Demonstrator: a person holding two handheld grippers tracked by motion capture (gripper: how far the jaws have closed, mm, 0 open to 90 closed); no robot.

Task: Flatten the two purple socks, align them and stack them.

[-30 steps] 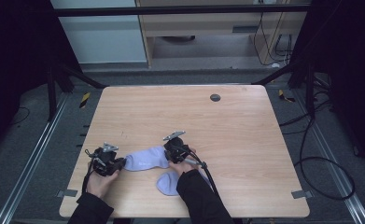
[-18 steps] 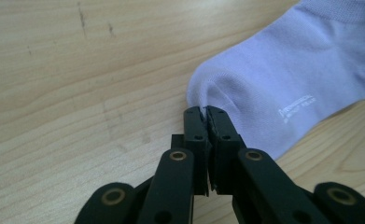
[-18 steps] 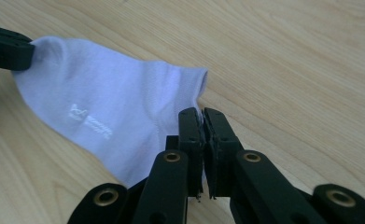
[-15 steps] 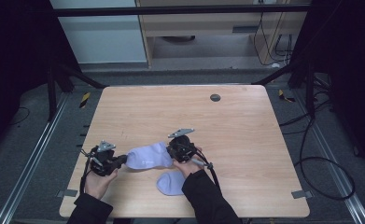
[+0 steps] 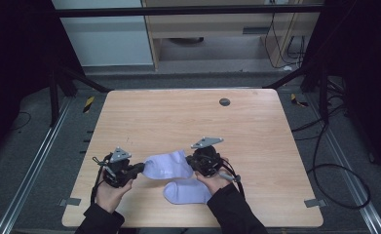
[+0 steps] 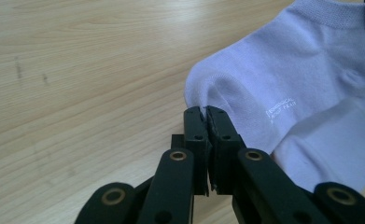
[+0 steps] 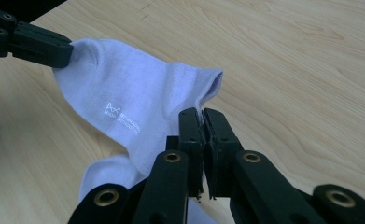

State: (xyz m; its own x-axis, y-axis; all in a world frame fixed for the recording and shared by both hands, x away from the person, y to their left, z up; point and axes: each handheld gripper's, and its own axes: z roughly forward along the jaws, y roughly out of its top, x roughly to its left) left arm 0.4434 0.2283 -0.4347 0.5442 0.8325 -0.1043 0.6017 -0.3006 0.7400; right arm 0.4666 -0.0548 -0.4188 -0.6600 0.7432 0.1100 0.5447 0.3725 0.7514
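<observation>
Both grippers have drawn apart, stretching one sock between them above the surface. Left gripper pinches its toe, right gripper its cuff (fingers fully closed). Second sock lies nearer, probably awaiting pairing.

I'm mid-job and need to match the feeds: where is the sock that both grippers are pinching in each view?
High view: the held sock lies near the table's front edge, between the left gripper and right gripper.
Left gripper view: held sock at right, its end in the closed jaws.
Right gripper view: held sock left of centre, its cuff in the jaws.
Shared landmark: second sock lying below it.
</observation>
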